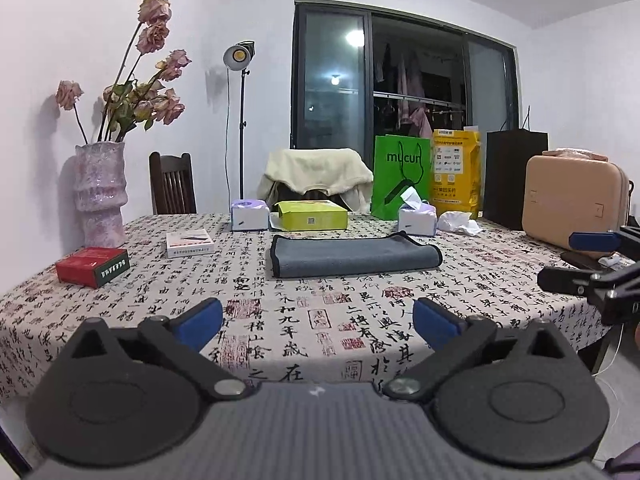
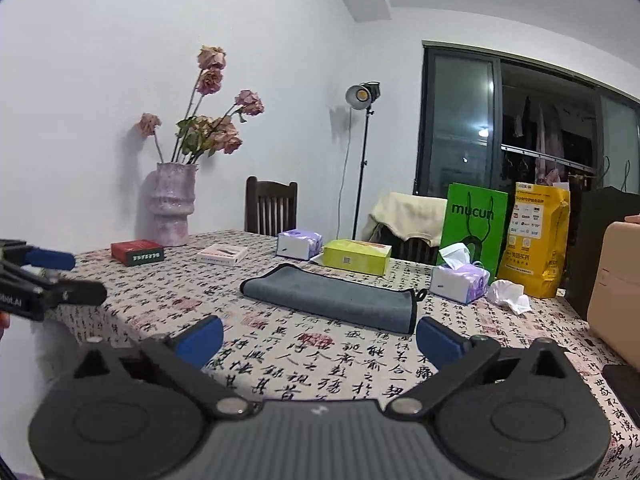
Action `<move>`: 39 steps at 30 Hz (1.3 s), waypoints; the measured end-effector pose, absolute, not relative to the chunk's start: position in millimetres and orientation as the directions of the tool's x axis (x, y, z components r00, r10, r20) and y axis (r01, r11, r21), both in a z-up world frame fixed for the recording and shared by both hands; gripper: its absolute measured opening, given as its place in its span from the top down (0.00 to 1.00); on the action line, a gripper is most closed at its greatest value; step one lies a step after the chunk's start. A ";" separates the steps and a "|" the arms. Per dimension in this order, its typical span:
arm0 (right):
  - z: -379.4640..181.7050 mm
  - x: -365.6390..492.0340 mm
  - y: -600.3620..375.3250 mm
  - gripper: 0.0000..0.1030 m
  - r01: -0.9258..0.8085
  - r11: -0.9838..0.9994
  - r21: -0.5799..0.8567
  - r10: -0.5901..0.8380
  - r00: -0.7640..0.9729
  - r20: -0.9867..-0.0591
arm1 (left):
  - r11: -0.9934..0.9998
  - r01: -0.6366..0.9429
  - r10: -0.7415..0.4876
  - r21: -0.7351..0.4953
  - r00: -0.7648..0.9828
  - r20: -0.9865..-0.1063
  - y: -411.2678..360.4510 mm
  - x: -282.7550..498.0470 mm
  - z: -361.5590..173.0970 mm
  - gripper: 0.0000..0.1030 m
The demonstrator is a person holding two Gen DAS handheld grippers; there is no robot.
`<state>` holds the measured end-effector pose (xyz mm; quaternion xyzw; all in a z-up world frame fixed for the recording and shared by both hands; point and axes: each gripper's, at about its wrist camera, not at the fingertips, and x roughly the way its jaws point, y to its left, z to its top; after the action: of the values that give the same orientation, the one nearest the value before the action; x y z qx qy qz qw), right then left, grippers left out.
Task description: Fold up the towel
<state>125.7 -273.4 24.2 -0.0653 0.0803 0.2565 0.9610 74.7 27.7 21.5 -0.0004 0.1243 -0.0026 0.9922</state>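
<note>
Both the left tongs (image 1: 318, 322) and the right tongs (image 2: 320, 338) hang released and empty near the surface (image 1: 280, 320) edge, well short of the grey towel (image 1: 352, 256) lying mid-surface, whose soft layers might slip apart if pinched unevenly.

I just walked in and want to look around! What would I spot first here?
Probably the gray towel, lying folded in the middle of the table with its cloth covered in black writing. Next, the pink vase of wilted roses at the table's far left, and the bright green bag standing behind the towel. Up close, the left gripper and right gripper both hang open, holding nothing.
</note>
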 end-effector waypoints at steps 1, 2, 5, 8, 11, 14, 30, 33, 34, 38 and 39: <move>22.5 123.2 -272.8 0.00 -0.508 0.857 -0.091 0.487 0.854 -0.184 | 1.000 -0.002 0.002 0.001 0.968 -0.249 27.1 72.6 19.6 0.00; 21.0 120.8 -271.7 0.00 -0.510 0.855 -0.097 0.488 0.853 -0.182 | 1.000 -0.008 0.009 0.003 0.968 -0.252 27.1 70.9 18.3 0.00; 17.4 113.1 -269.3 0.00 -0.517 0.849 -0.110 0.495 0.851 -0.177 | 1.000 -0.018 0.019 0.004 0.967 -0.255 26.9 64.8 14.7 0.00; 13.5 105.7 -268.4 0.00 -0.502 0.860 -0.090 0.485 0.860 -0.158 | 1.000 -0.017 0.018 0.007 0.968 -0.250 25.9 57.4 12.2 0.00; 6.5 95.0 -271.2 0.00 -0.500 0.864 -0.059 0.487 0.860 -0.156 | 1.000 -0.010 0.011 0.004 0.970 -0.243 24.0 50.6 11.1 0.00; 0.7 83.8 -275.3 0.00 -0.496 0.867 -0.046 0.484 0.861 -0.154 | 1.000 0.008 -0.006 0.008 0.972 -0.235 20.0 44.5 10.0 0.00; -5.2 44.2 -297.5 0.00 -0.512 0.859 0.033 0.509 0.842 -0.181 | 0.998 0.068 -0.065 0.003 0.965 -0.252 10.3 7.4 0.4 0.00; -6.1 39.7 -299.7 0.00 -0.498 0.865 0.063 0.501 0.847 -0.178 | 0.999 0.052 -0.050 0.002 0.969 -0.241 10.9 7.0 1.8 0.00; -6.5 39.7 -300.1 0.00 -0.493 0.867 0.071 0.498 0.850 -0.174 | 0.999 0.051 -0.048 0.004 0.970 -0.237 10.6 6.9 2.1 0.00; -6.4 40.4 -301.2 0.00 -0.484 0.872 0.075 0.490 0.856 -0.168 | 0.999 0.051 -0.047 0.011 0.972 -0.231 9.9 6.2 2.9 0.00; -5.7 40.4 -301.6 0.00 -0.481 0.874 0.071 0.486 0.859 -0.161 | 0.999 0.051 -0.046 0.012 0.972 -0.229 9.8 6.4 3.3 0.00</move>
<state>40.4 -301.6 -5.7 0.0141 0.0872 0.2506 0.9641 6.4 9.8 3.4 0.0090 0.1152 -0.0244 0.9930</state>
